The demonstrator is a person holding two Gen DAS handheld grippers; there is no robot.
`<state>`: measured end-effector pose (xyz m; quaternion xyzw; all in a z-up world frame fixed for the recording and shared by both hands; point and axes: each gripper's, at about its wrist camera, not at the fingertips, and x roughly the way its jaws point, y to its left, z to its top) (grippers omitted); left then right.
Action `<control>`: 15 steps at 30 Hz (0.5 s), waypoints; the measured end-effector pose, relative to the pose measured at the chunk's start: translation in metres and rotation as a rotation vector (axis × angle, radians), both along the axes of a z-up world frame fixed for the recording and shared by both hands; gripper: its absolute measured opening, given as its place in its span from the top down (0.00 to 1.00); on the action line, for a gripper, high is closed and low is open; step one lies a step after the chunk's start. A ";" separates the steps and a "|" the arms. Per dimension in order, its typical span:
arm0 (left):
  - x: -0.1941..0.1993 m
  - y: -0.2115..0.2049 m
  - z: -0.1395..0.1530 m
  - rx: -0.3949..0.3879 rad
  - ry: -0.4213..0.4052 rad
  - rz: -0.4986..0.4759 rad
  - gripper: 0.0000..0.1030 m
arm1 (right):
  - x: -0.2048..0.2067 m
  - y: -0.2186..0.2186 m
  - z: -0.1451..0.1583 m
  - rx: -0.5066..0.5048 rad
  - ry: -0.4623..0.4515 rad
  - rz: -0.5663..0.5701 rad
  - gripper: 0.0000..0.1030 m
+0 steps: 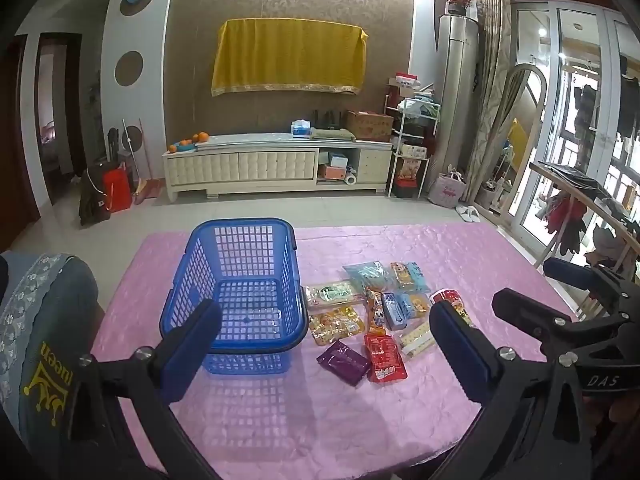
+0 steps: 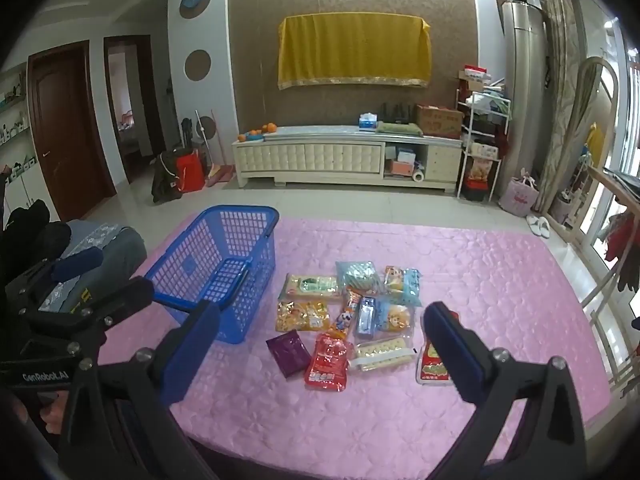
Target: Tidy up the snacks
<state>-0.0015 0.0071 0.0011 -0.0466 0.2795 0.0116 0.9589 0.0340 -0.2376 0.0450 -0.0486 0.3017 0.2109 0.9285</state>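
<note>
An empty blue plastic basket point(image 1: 240, 288) stands on the pink tablecloth point(image 1: 320, 420), left of a cluster of several snack packets. Nearest are a purple packet point(image 1: 345, 362) and a red pouch point(image 1: 385, 358); a yellow packet point(image 1: 336, 325) lies beside the basket. My left gripper point(image 1: 326, 316) is open and empty, above the table's near side. In the right wrist view the basket point(image 2: 224, 264) is at left, with the purple packet point(image 2: 289, 353), red pouch point(image 2: 327, 364) and a cracker pack point(image 2: 383, 354) ahead. My right gripper point(image 2: 322, 316) is open and empty; its right finger partly covers a red-and-white packet point(image 2: 432, 366).
A chair with a grey-blue cover point(image 1: 44, 340) stands at the table's left. A wooden rack with clothes point(image 1: 580, 208) stands to the right. A white TV cabinet point(image 1: 276, 164) lines the far wall across tiled floor.
</note>
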 end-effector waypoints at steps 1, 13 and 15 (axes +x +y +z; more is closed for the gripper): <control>0.000 0.000 -0.001 0.001 0.000 0.000 0.00 | 0.000 0.000 0.000 0.000 -0.001 -0.002 0.00; -0.002 -0.001 0.001 0.008 0.000 -0.007 0.00 | -0.002 -0.001 0.001 -0.001 0.001 0.001 0.00; -0.002 -0.001 0.000 0.007 0.001 -0.007 0.00 | -0.002 -0.001 0.001 -0.002 0.002 0.002 0.00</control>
